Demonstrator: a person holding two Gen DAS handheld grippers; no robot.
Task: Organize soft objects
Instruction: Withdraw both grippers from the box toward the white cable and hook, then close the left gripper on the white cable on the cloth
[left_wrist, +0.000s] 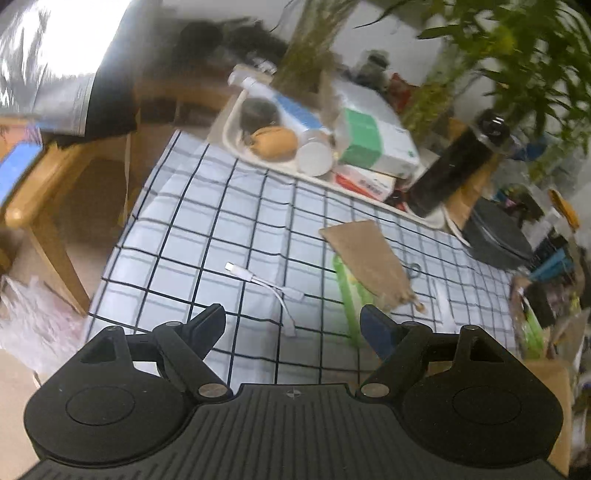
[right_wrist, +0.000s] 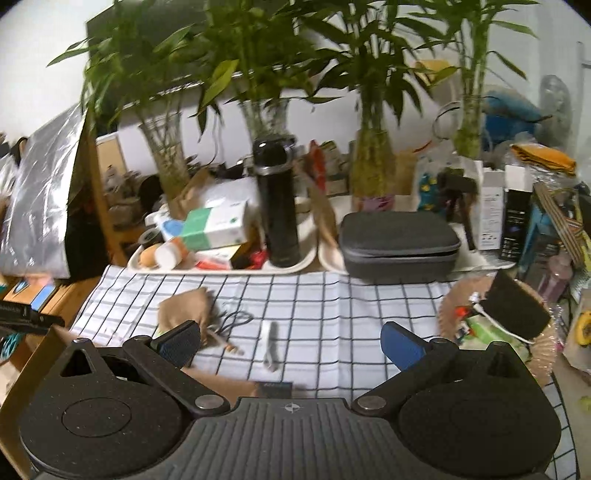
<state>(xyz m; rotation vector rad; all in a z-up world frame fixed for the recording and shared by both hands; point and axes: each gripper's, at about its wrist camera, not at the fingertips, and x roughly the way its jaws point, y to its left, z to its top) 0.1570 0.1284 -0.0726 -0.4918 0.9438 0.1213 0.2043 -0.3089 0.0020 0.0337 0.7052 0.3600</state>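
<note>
With both jaws wide and empty, the left gripper (left_wrist: 293, 321) should drop squarely over the white adapter cable (left_wrist: 275, 291) just ahead — pinch its middle — while the right gripper (right_wrist: 291, 341) stays clear of the tan drawstring pouch (right_wrist: 183, 308).

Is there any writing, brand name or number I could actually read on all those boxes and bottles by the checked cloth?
None can be read.
Green and white box: printing too blurred.
Red and white box: dark marks, illegible.
White box and black box at the right: small print, too small.
Black bottle: no label visible.
Grey case: no marking visible.
</note>
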